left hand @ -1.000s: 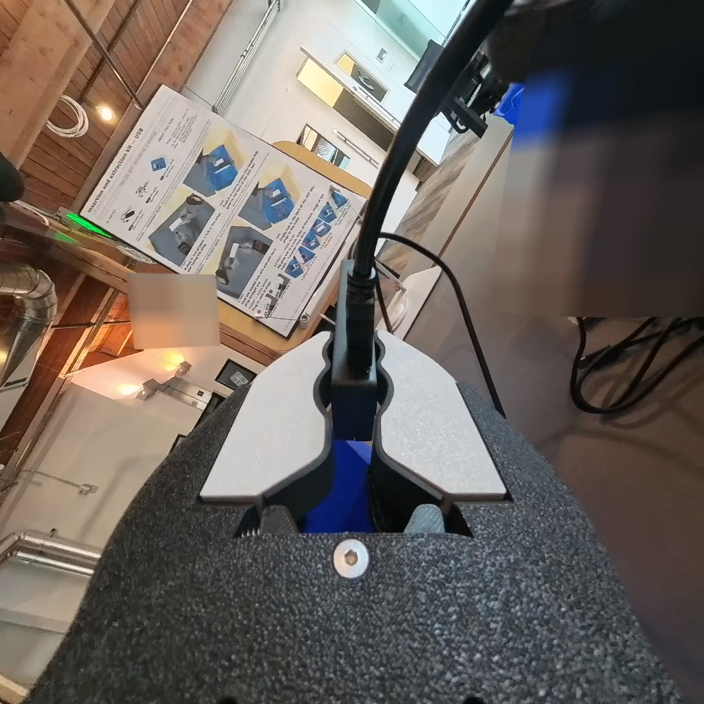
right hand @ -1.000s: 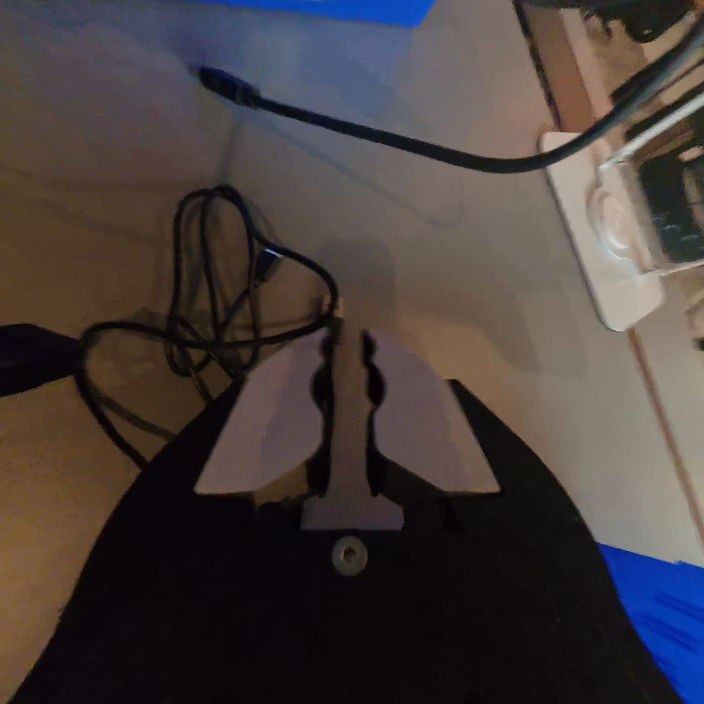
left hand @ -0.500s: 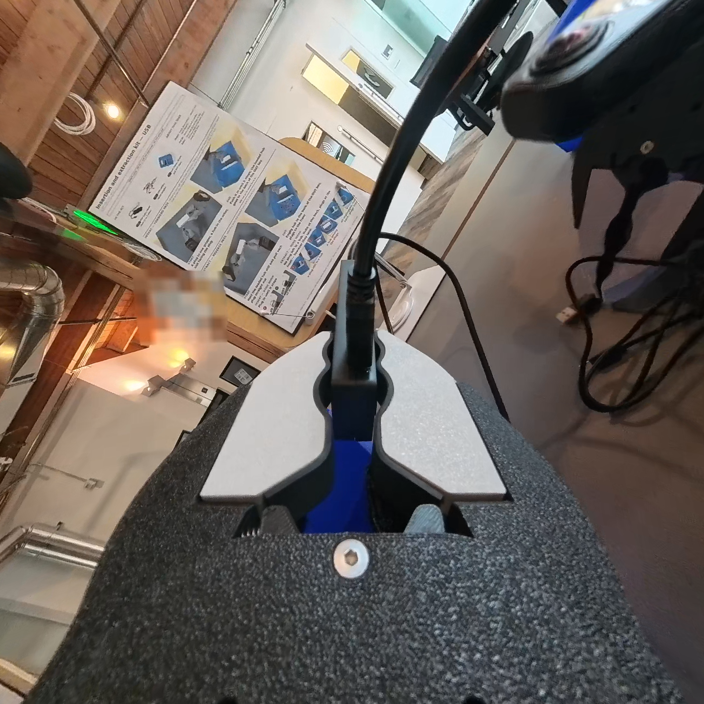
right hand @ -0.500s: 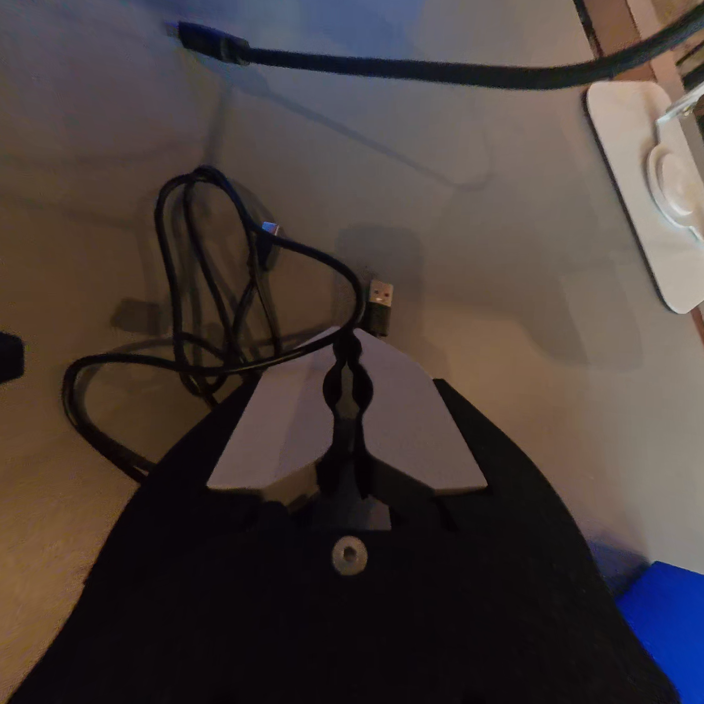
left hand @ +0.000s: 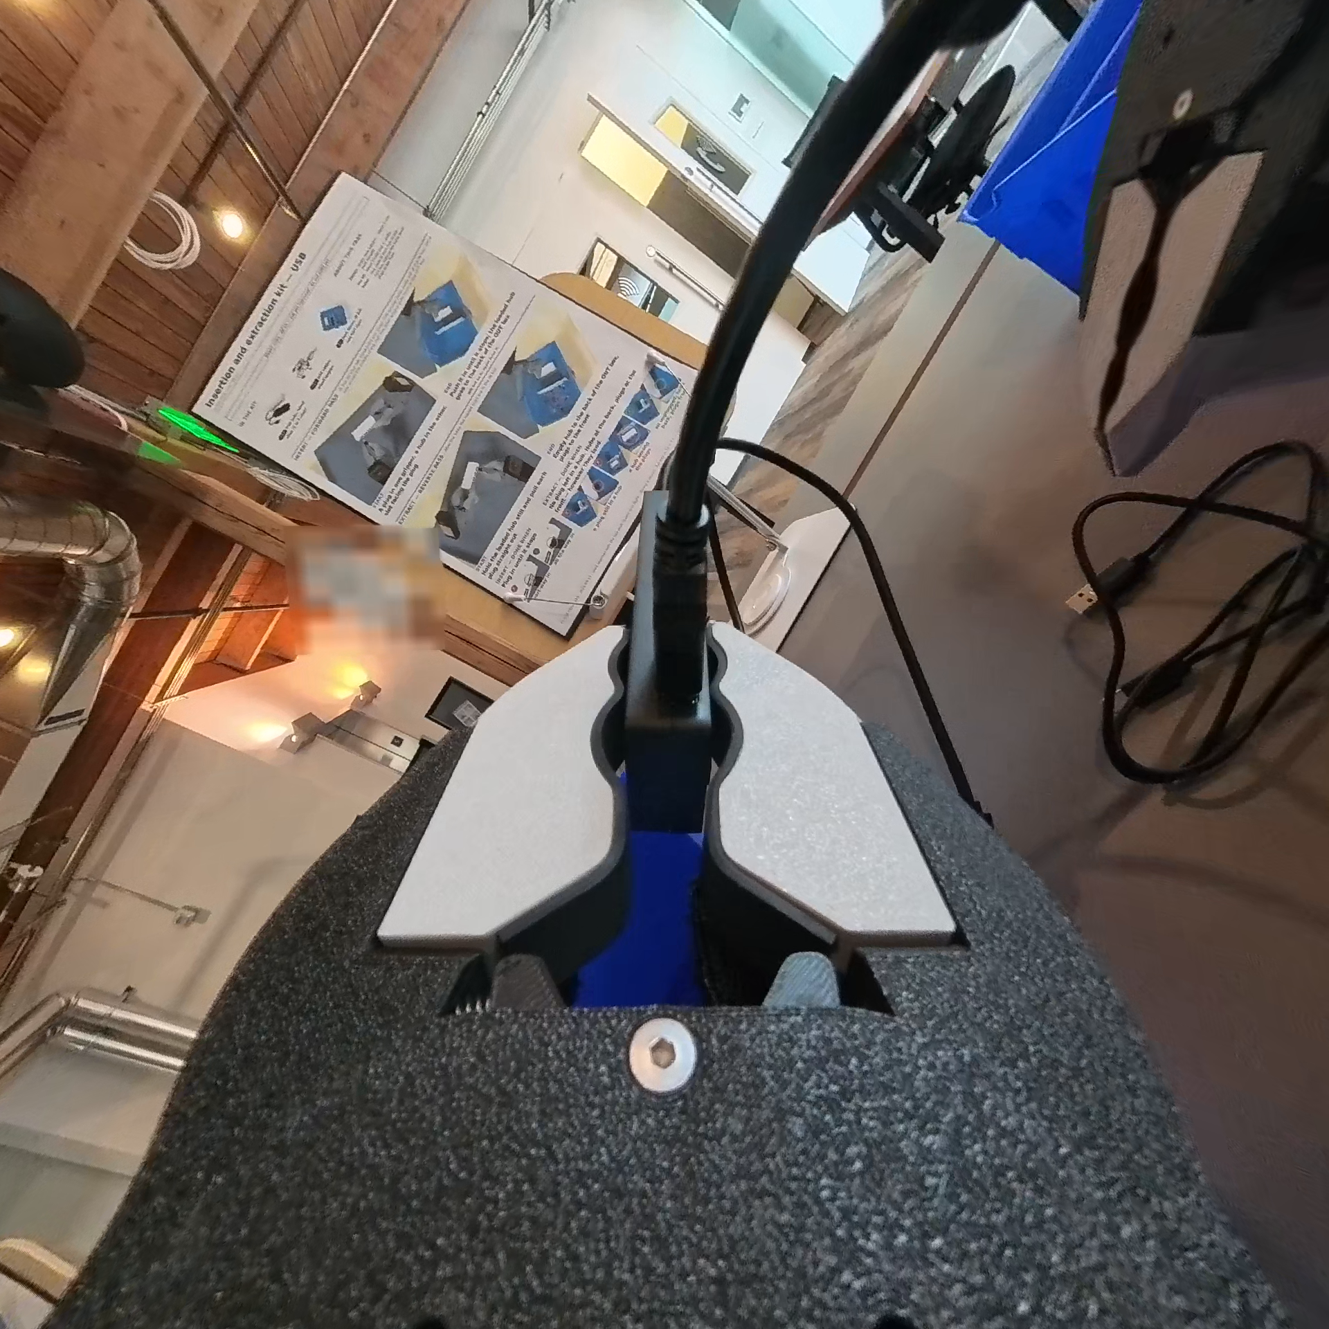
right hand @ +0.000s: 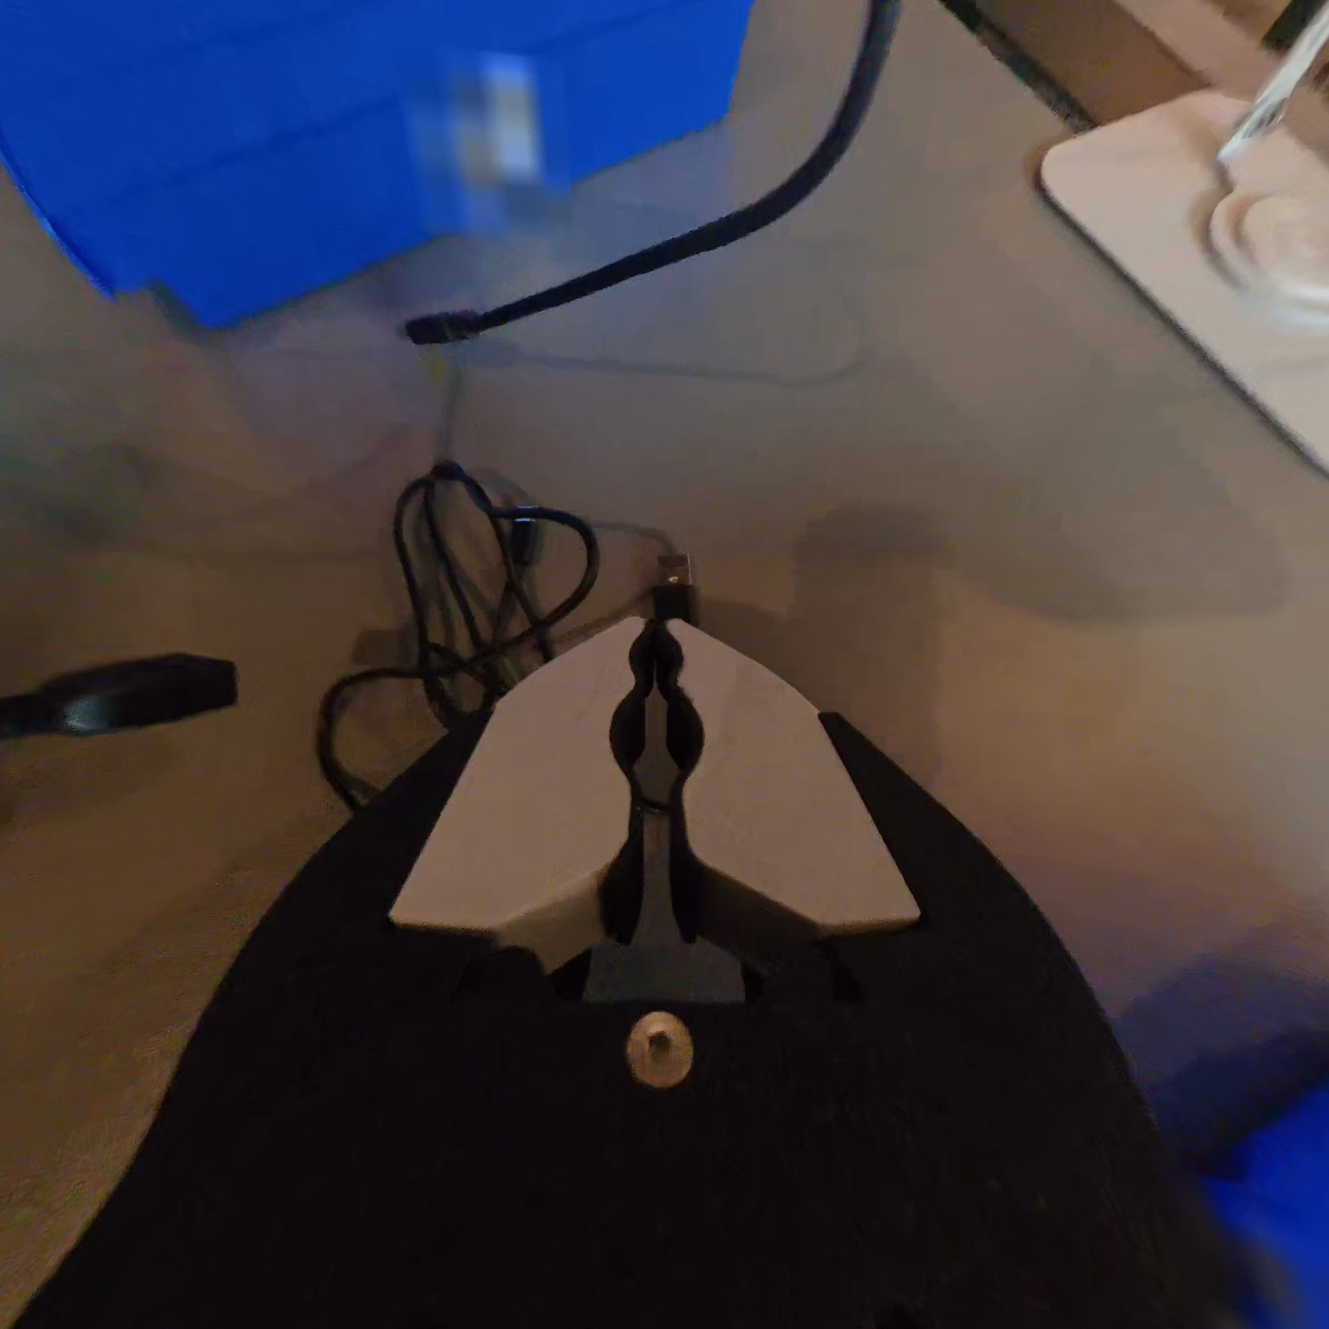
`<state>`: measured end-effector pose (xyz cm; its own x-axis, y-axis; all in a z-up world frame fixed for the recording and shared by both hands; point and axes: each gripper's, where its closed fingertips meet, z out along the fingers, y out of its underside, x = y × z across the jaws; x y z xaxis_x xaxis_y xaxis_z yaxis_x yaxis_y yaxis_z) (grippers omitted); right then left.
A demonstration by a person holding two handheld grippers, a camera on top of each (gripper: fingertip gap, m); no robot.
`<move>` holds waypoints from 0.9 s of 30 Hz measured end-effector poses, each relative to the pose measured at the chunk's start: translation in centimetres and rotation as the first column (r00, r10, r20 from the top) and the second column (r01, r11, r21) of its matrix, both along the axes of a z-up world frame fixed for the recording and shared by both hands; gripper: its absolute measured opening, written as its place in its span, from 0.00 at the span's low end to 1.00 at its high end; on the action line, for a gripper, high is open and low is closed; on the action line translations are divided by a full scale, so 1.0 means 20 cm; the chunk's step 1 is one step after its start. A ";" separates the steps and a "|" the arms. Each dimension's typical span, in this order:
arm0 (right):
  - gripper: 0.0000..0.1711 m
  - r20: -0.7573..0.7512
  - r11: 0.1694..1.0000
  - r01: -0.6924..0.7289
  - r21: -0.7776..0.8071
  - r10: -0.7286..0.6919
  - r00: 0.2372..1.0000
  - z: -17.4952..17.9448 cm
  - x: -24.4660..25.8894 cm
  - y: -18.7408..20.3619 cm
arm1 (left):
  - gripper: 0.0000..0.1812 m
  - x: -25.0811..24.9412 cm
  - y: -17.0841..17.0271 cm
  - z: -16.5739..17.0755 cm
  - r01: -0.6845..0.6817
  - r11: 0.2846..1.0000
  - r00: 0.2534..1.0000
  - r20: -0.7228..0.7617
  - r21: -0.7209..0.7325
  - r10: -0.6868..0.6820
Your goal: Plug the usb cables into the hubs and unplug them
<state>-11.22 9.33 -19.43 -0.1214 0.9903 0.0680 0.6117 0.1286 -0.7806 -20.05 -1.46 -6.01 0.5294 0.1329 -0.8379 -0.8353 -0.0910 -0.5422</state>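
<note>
1. The worktop (right hand: 935, 503) is grey and carries everything loose: a tangle of thin black cable (right hand: 475, 597), a thicker black lead (right hand: 647, 266) whose end lies bare on the surface, and a white stand base (right hand: 1186, 237) at the far right.
2. A blue bin (right hand: 252, 144) sits at the back edge; motion blur hides whatever is inside it, so I cannot tell its contents.
3. The left hand-held gripper (left hand: 665, 661) is clenched on a black hub (left hand: 665, 719), held up off the worktop, with a thick black cord (left hand: 726, 374) rising from its top.
4. The right hand-held gripper (right hand: 658, 633) hovers above the tangle with its fingertips pressed together and nothing visibly between them.
5. The USB plug (right hand: 676, 586) lies flat just beyond those fingertips, metal end pointing away.
6. To do this well, judging from here: part the fingers first, straddle the plug's black housing rather than the cable, and clamp squarely so that it can meet the hub's port without twisting.
</note>
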 end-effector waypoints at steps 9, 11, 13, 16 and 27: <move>0.15 0.126 0.890 -0.165 0.424 0.123 0.984 -0.17 -0.08 -0.01 | 0.10 -0.01 0.01 -0.02 -0.005 1.000 1.000 0.000 -0.010 0.005; 0.18 0.180 0.918 -0.170 0.357 0.112 0.977 -0.20 -0.11 -0.02 | 0.10 -0.01 0.01 -0.02 -0.004 1.000 1.000 -0.001 -0.011 0.004; 0.15 0.199 0.943 -0.158 0.293 0.101 0.975 -0.21 -0.15 0.00 | 0.10 -0.01 0.01 -0.02 -0.004 1.000 1.000 0.000 -0.010 0.004; 0.08 0.178 0.963 -0.137 0.232 0.097 0.979 -0.22 -0.19 0.02 | 0.10 -0.02 0.00 -0.02 -0.007 1.000 1.000 0.002 -0.009 0.007; 0.05 0.121 0.988 -0.126 0.084 0.115 0.986 -0.21 -0.19 0.01 | 0.10 -0.05 -0.02 0.00 -0.017 1.000 1.000 0.012 0.003 0.017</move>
<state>-15.08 9.46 -23.56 -0.2520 0.9582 0.1358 0.6730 0.2743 -0.6869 -20.98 -1.79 -6.09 0.5371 0.1449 -0.8309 -0.8270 -0.1033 -0.5526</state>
